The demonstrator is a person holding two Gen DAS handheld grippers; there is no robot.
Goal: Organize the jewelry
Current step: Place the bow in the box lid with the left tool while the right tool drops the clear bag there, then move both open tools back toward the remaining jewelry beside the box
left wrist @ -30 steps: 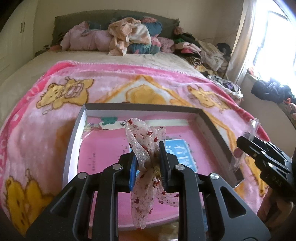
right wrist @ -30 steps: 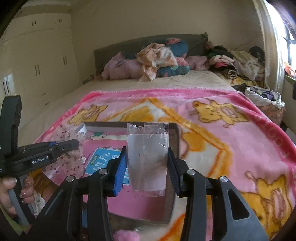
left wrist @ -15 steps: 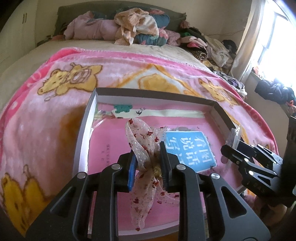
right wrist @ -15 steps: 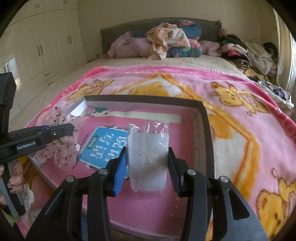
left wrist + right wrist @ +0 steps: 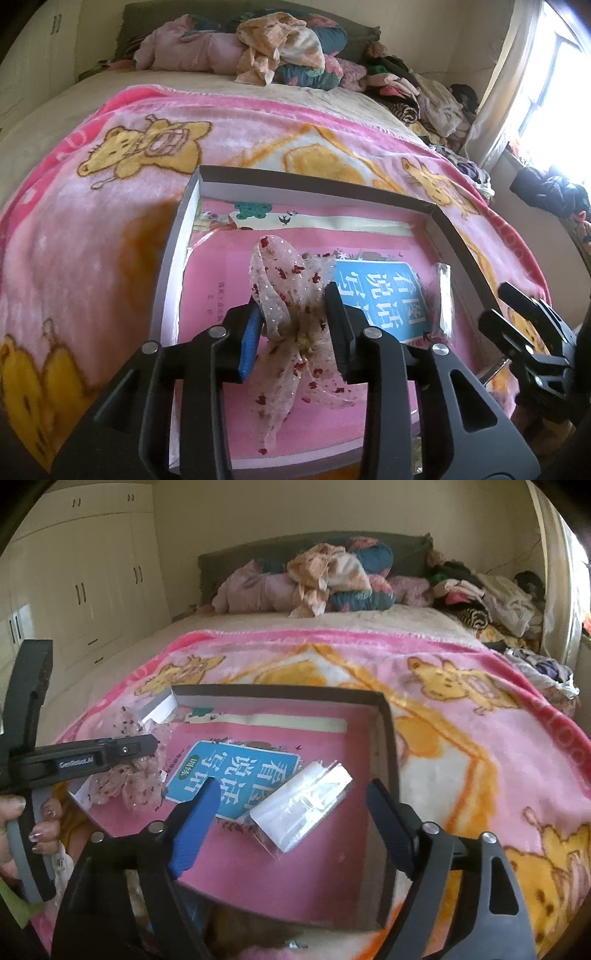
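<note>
1. The left gripper (image 5: 293,325) hangs low over the box (image 5: 173,258), pinching the sheer bow (image 5: 291,295).
2. The right gripper (image 5: 291,808) gapes wide, empty; the clear bag (image 5: 303,805) lies inside the box.
3. "GenRobot.AI" marks the left gripper.

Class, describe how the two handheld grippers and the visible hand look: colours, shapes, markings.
Both grippers, left and right, are black angular plastic with silver bolts; each has one blue pad. White lettering marks the left gripper's side. The hand has decorated nails around a grey handle.
</note>
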